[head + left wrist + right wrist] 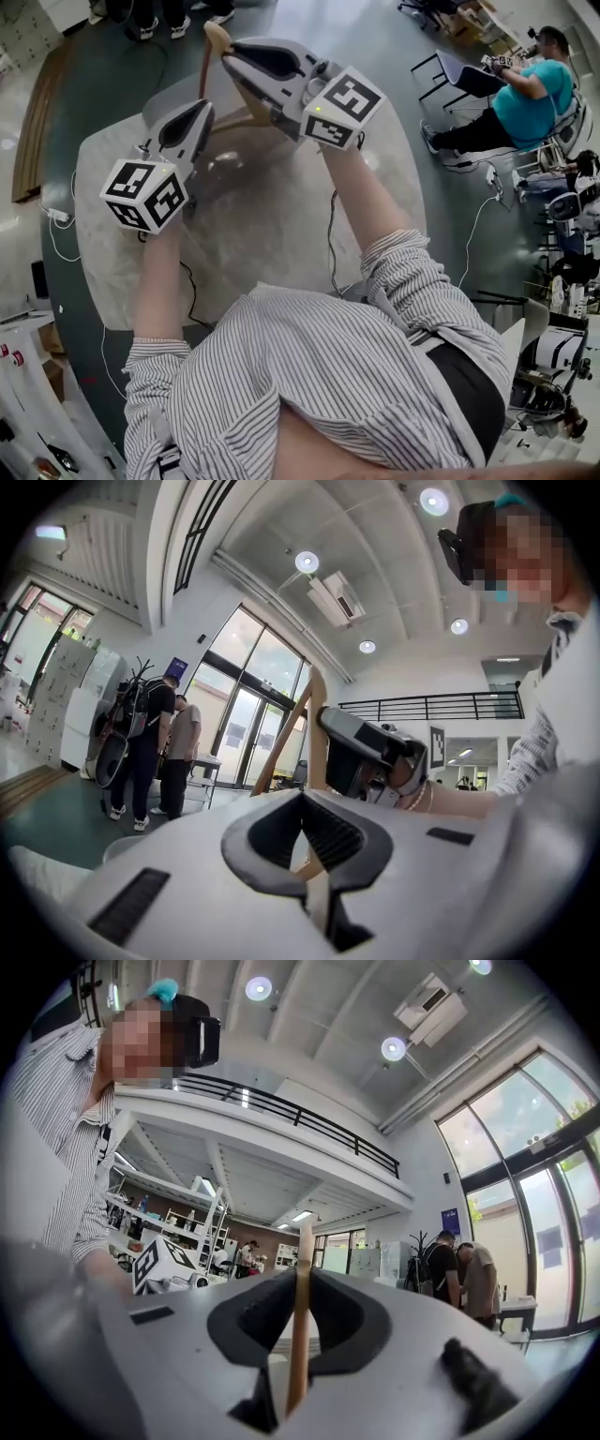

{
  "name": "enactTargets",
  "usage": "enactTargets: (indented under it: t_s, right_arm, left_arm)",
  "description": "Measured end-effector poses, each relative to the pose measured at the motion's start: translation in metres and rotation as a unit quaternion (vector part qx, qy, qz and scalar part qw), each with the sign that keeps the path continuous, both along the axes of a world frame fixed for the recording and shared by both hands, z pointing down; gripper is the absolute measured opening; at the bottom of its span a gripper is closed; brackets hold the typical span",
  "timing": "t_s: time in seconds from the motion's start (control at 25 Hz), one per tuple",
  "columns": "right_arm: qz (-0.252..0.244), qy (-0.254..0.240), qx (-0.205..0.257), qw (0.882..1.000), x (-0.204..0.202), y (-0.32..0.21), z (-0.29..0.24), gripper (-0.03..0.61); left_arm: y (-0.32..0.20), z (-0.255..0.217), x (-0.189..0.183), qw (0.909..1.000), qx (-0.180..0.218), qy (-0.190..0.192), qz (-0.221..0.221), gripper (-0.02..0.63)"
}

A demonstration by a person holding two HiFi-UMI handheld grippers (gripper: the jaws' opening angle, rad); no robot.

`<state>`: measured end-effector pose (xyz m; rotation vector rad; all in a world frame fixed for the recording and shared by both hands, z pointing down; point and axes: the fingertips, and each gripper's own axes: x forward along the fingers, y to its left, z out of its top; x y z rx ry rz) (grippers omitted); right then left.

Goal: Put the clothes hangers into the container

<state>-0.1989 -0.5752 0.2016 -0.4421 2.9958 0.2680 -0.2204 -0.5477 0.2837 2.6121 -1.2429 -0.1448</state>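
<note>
Both grippers hold one wooden clothes hanger in the air above a round marble table. My right gripper is shut on one of its arms, which stands as a thin upright bar between the pads of that gripper. Lower and to the left, my left gripper is shut on another part of the hanger. In the left gripper view, pale wood sits in the slot of the left gripper. The hanger's arms rise beyond it, beside the right gripper. No container shows in any view.
Cables trail over the table. A seated person in a teal top and chairs are at the right, and two standing people are by glass doors. Wooden boards lie on the floor at the left.
</note>
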Motion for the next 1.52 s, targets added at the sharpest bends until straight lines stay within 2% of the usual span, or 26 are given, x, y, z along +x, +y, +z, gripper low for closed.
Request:
enactTargets:
  t_s: [0.24, 0.44, 0.6, 0.96, 1.2, 1.32, 1.52]
  right_arm:
    - [-0.007, 0.028, 0.026, 0.999, -0.007, 0.007, 0.016, 0.054]
    - [-0.001, 0.006, -0.01, 1.0, 0.008, 0.003, 0.035, 0.054]
    - [0.001, 0.021, -0.027, 0.999, 0.015, 0.008, 0.057, 0.054]
    - [0.003, 0.069, -0.042, 0.997, 0.025, 0.041, 0.103, 0.057]
    - [0.012, 0.061, -0.068, 0.996, 0.039, 0.056, 0.121, 0.068]
    - [0.012, 0.066, -0.067, 0.996, 0.041, 0.068, 0.128, 0.071]
    - [0.03, 0.053, -0.064, 0.996, 0.05, 0.079, 0.135, 0.071]
  left_arm:
    - [0.002, 0.007, -0.003, 0.9999, -0.01, 0.0, -0.005, 0.011]
    - [0.002, 0.018, 0.003, 0.9997, -0.023, 0.009, -0.008, 0.011]
    - [0.007, 0.026, 0.006, 0.9994, -0.033, 0.004, -0.011, 0.011]
    - [0.028, 0.038, 0.006, 0.999, -0.039, 0.007, -0.018, 0.011]
    - [0.045, 0.048, 0.01, 0.9985, -0.052, 0.005, -0.017, 0.011]
    - [0.055, 0.056, 0.012, 0.9983, -0.058, 0.0, -0.01, 0.011]
    - [0.064, 0.059, 0.008, 0.9982, -0.049, 0.006, -0.033, 0.011]
